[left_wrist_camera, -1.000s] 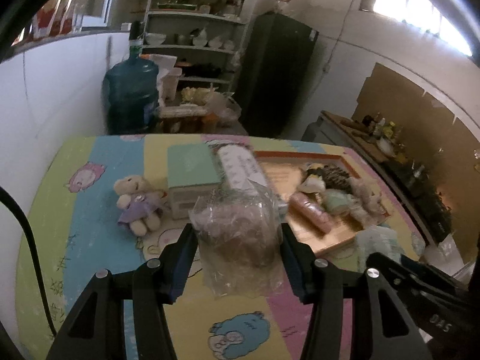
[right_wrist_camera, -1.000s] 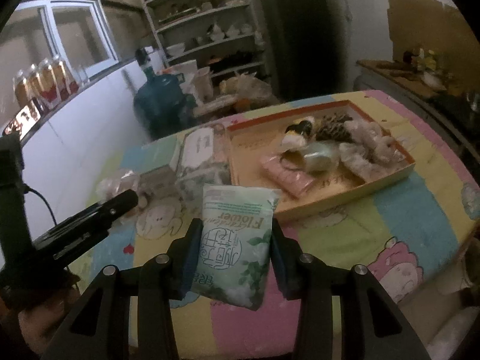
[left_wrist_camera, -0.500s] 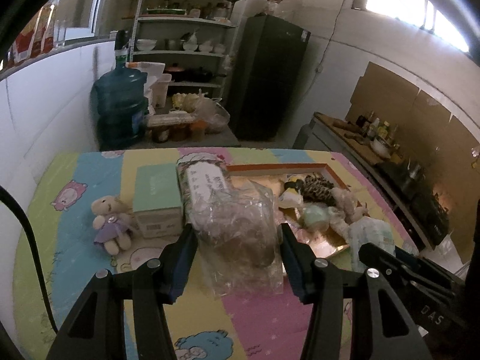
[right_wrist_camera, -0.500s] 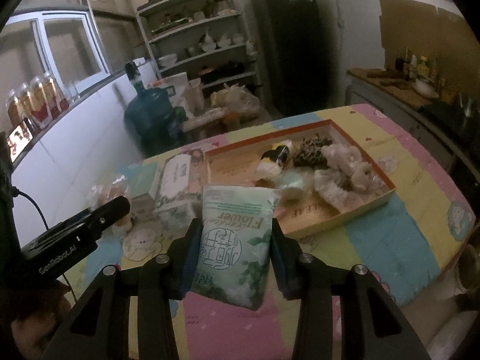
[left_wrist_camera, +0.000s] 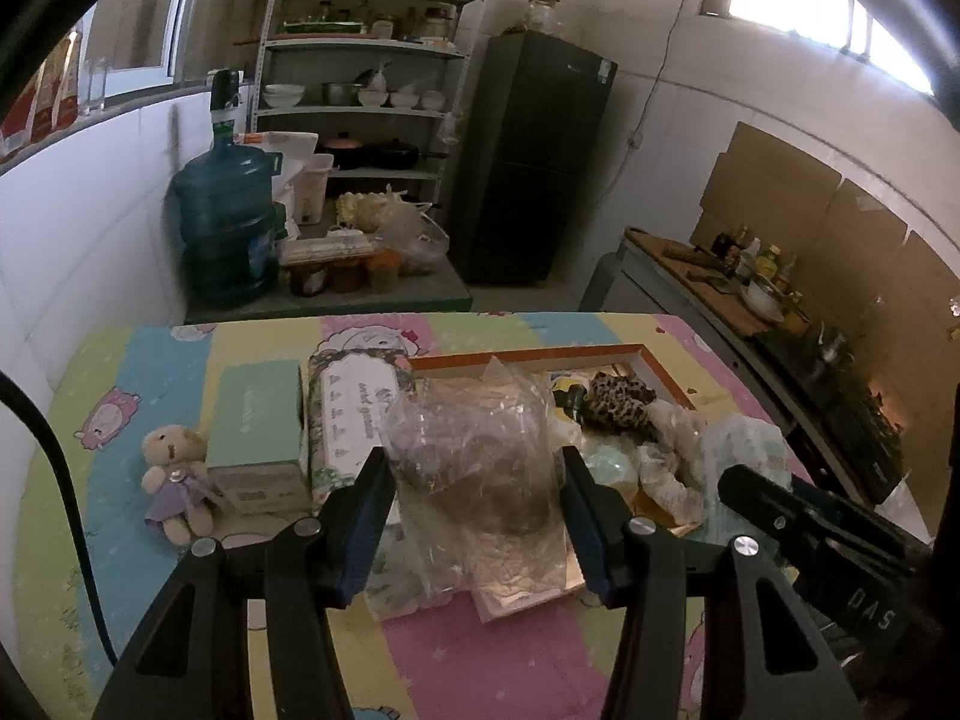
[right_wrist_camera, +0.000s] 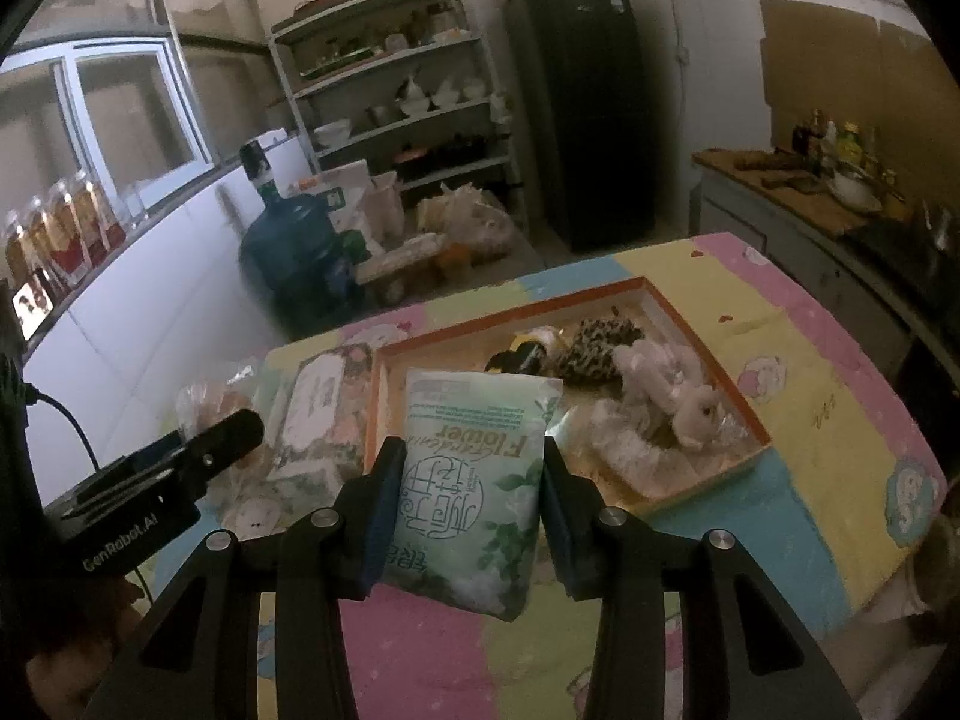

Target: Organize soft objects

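Note:
My left gripper [left_wrist_camera: 474, 480] is shut on a clear plastic bag [left_wrist_camera: 480, 462] with something brownish-pink inside, held above the table near the orange-rimmed tray [left_wrist_camera: 528, 357]. My right gripper [right_wrist_camera: 471, 480] is shut on a pale green tissue pack [right_wrist_camera: 474, 480] printed "Flower", held above the table in front of the tray [right_wrist_camera: 516, 312]. The tray holds a leopard-print item [right_wrist_camera: 594, 345], a white plush [right_wrist_camera: 672, 396] and other soft things. A small teddy bear [left_wrist_camera: 174, 480] in a purple dress lies on the table at left.
A mint-green box [left_wrist_camera: 255, 420] and a floral tissue pack [left_wrist_camera: 354, 402] lie left of the tray on the colourful cartoon tablecloth [left_wrist_camera: 480, 648]. Behind the table stand a blue water jug [left_wrist_camera: 225, 222], shelves [left_wrist_camera: 366, 90] and a black fridge [left_wrist_camera: 534, 162]. A counter [left_wrist_camera: 720, 294] runs along the right.
Both grippers have risen and pulled back from the table with their loads still held; the tray and table objects look farther and lower in both views.

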A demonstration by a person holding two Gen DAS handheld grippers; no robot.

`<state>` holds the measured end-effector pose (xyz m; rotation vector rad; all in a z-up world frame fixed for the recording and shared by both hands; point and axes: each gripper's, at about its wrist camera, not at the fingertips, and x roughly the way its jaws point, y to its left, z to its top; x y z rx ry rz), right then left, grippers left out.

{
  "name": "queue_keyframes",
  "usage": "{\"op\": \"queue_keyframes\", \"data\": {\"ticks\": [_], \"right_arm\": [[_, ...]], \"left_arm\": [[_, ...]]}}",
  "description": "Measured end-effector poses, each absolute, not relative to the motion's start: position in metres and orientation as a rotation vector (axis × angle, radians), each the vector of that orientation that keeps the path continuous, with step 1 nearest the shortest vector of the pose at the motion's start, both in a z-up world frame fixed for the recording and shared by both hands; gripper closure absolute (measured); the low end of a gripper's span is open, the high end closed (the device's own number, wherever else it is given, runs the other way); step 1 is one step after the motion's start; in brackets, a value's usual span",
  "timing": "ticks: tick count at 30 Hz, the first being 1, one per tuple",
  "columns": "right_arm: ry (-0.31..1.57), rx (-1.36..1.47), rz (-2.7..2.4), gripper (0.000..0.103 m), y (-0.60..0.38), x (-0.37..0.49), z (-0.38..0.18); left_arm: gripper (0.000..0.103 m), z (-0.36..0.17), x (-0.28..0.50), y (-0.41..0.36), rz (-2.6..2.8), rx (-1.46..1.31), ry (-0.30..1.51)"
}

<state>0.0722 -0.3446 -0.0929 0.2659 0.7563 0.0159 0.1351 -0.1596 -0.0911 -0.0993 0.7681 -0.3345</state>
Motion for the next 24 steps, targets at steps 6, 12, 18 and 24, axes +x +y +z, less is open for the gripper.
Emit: {"op": "queue_keyframes", "data": {"ticks": [6,12,18,24], "right_arm": [[0.747,0.267,0.020,0.059,-0.360,0.085,-0.092],[0.750,0.269,0.011,0.059,-0.378,0.098,-0.096],[0.765,0.273,0.002,0.059,-0.399,0.112,-0.102],[0.790,0.279,0.015,0.059,-0.414,0.128,-0.112]], "left_arm": [[0.048,-0.092,0.144,-0.175,-0.325,-0.092,0.765],[0.048,-0.096,0.156,-0.189,-0.327,-0.092,0.774],[0.048,-0.105,0.169,-0.207,-0.330,-0.090,0.796],[0.048,-0.114,0.183,-0.221,-0.312,-0.090,0.823]]}}
